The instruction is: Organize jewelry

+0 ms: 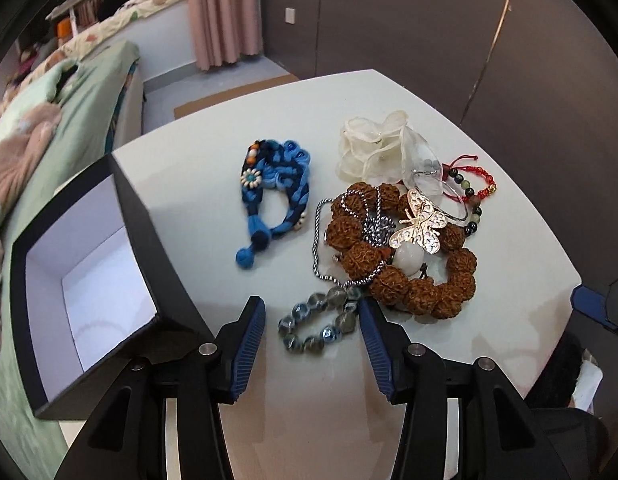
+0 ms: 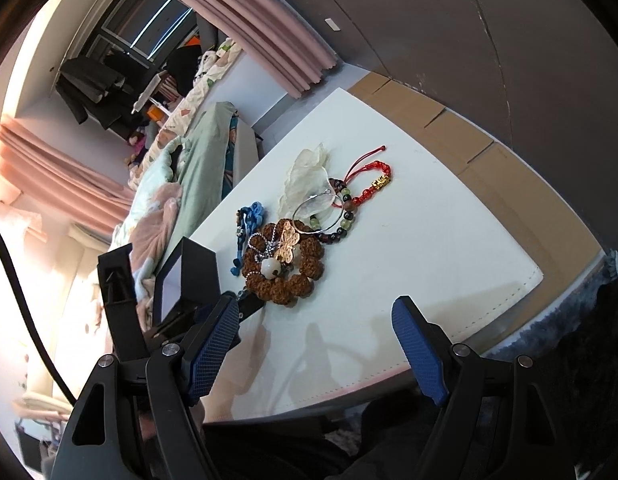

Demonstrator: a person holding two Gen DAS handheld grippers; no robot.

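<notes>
Jewelry is lying in a loose heap on the white surface (image 1: 213, 264), seen here from the left wrist view. At the far left, a black box (image 1: 85, 272) with a white inside is sitting open at the surface's edge, next to a bed (image 1: 69, 92). Right of the box, a blue braided bracelet (image 1: 269, 196) is resting by itself. Further right, a brown bracelet of knobbly beads (image 1: 421, 276) is carrying a silver chain (image 1: 329, 240), a butterfly ornament (image 1: 423, 224) and a white bead, with a sheer white pouch (image 1: 373, 148) behind it and a red cord bracelet (image 1: 481, 180) at the far right. A grey glass-bead bracelet (image 1: 317, 324) is lying flat between the fingers of the left hand-held gripper (image 1: 312, 308), whose jaws are standing apart and not pressing on it. The right hand-held gripper (image 2: 315, 312) is hovering over bare surface with its jaws spread wide and holding nothing.
</notes>
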